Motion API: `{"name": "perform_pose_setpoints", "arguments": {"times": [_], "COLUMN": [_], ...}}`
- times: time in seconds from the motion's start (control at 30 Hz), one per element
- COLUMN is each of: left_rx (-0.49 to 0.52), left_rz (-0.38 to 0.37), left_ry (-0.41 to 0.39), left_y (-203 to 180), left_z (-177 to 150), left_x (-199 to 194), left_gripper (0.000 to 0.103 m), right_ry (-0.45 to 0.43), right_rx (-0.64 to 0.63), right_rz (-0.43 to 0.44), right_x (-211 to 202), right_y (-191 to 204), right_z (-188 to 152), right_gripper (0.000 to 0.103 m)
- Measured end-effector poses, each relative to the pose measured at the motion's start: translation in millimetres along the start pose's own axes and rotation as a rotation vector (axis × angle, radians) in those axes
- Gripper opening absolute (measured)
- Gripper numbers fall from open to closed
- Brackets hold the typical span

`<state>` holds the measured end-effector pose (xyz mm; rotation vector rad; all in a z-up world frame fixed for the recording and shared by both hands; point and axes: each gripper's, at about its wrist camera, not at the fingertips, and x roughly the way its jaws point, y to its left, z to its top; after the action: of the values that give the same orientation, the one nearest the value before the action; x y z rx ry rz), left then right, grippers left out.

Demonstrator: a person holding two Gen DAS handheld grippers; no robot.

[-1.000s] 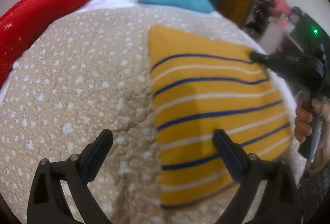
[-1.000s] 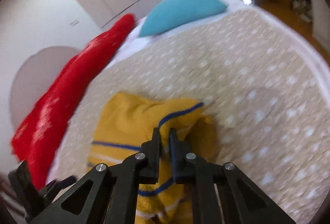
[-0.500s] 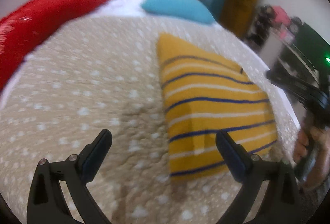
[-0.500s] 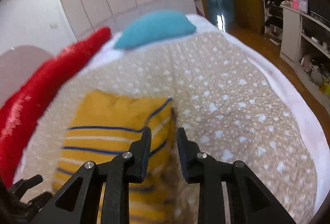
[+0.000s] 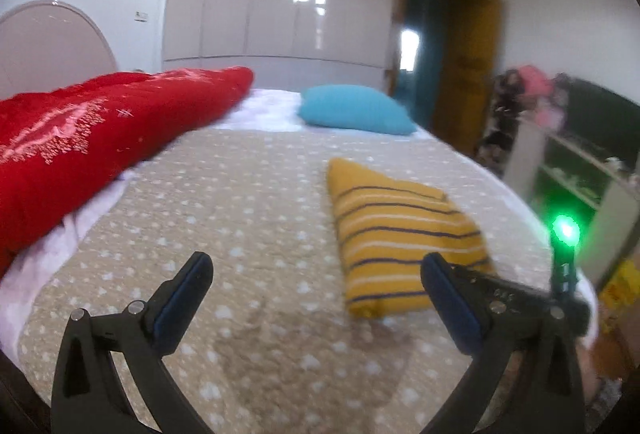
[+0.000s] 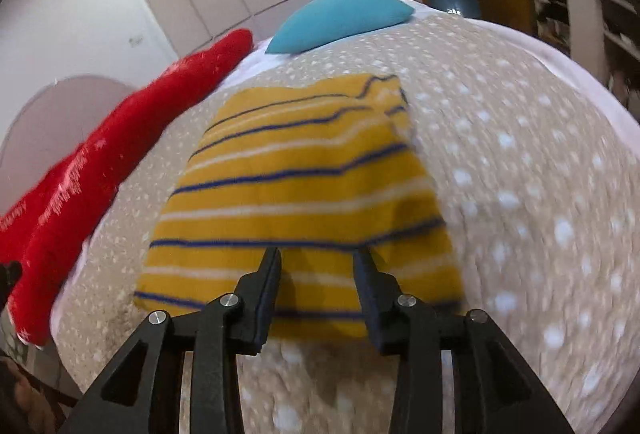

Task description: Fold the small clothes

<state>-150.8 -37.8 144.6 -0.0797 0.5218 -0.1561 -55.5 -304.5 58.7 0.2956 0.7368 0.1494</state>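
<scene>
A yellow garment with blue and white stripes [image 5: 400, 230] lies folded into a rough rectangle on the beige dotted bedspread [image 5: 248, 202]. My left gripper [image 5: 316, 274] is open wide, raised above the bed and to the left of the garment, with nothing between its fingers. In the right wrist view the same garment [image 6: 304, 186] fills the middle. My right gripper [image 6: 318, 258] hovers over its near edge; its jaws are opening and hold no cloth. The garment's far right corner [image 6: 384, 86] is a little rumpled.
A red blanket [image 5: 80, 146] lies along the left side of the bed and a teal pillow [image 5: 356, 110] at the head. White wardrobes [image 5: 280, 14] stand behind. Shelves with clutter [image 5: 580, 170] and a doorway [image 5: 452, 74] are on the right.
My right gripper let go of the garment's corner, opened and drew back to its near edge. My left gripper rose and pulled back, staying open; the garment now lies flat and folded.
</scene>
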Motion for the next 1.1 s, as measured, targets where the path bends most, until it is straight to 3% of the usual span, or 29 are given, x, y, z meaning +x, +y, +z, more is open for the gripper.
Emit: {"name": "perform_pose_setpoints", "arguments": {"times": [0.13,0.27,0.33,0.47,0.53,0.6,0.67,0.77,1.0,1.1], "left_rx": [-0.011,0.03,0.044,0.002,-0.012,-0.017,-0.029,-0.07,-0.086,-0.11], "left_rz": [0.014,0.064,0.103,0.106,0.11,0.127,0.136,0.11,0.079,0.02], "left_ry": [-0.015,0.042,0.097,0.188,0.22,0.248,0.286,0.33,0.339,0.376], "left_y": [-1,-4,-4,5,8,9,10,12,3,-2], "left_z": [-7,-14,-21,-31,-35,-38,-40,-33,-3,6], "left_x": [-5,6,18,36,43,49,56,62,71,90], "left_gripper": [0.103,0.103,0.103,0.103,0.103,0.103,0.103,0.103,0.103,0.103], "right_ry": [-0.008,-0.022,-0.047,-0.094,-0.118,-0.128,-0.122,-0.093,-0.079,-0.065], "right_rx": [0.044,0.055,0.063,0.024,0.043,0.117,0.178,0.183,0.116,0.084], "right_rz": [0.023,0.031,0.055,0.066,0.105,0.198,0.264,0.296,0.286,0.255], "right_x": [-6,-6,-6,-4,-6,-7,-6,-4,-3,-5], "right_y": [-10,-10,-9,-2,-4,-14,-24,-28,-21,-17], "right_z": [-12,-19,-22,-30,-33,-36,-36,-33,-34,-31], "right_gripper": [0.041,0.045,0.055,0.066,0.076,0.082,0.083,0.083,0.083,0.083]}}
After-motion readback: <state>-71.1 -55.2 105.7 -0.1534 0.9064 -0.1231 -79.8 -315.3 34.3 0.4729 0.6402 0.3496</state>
